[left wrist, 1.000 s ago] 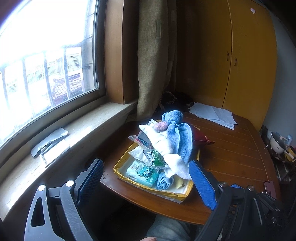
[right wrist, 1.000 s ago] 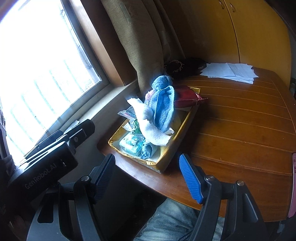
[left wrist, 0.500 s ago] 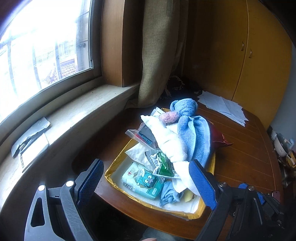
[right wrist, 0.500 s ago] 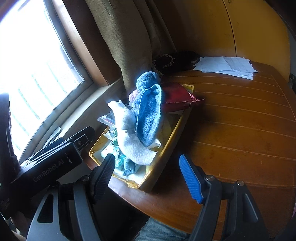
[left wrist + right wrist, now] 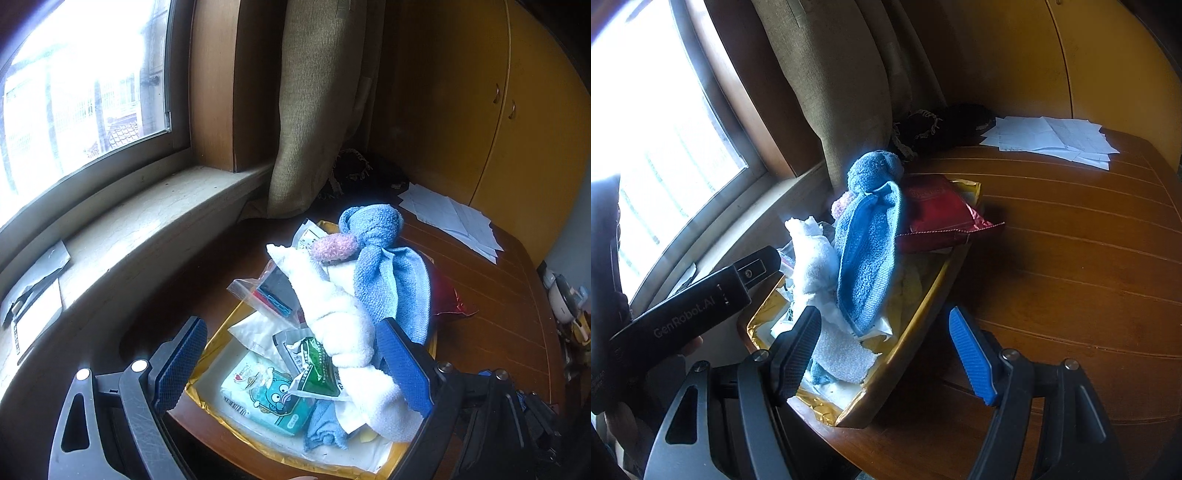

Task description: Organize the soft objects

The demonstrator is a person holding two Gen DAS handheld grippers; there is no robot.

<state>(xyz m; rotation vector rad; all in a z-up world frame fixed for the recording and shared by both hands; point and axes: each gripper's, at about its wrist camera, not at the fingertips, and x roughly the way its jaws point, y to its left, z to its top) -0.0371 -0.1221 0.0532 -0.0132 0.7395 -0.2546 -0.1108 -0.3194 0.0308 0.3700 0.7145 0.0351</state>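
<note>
- Both sets of jaws are seen spread wide, nothing held
- White towel (image 5: 341, 332) & blue towel (image 5: 391, 280) are heaped in gold tray (image 5: 207, 397) on worktop (image 5: 1071, 258)
- Judged light, floppy; best pinched at a thick fold, w/ loose ends likely snagging packets

blue towel (image 5: 391, 284), white towel (image 5: 343, 332), gold tray (image 5: 912, 354)

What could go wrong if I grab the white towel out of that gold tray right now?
The white towel lies under the blue towel and over loose packets, so lifting it may drag the green packet or the blue towel out too. The gold tray sits at the table's edge; a snagged pull by the left gripper could slide it off.
</note>
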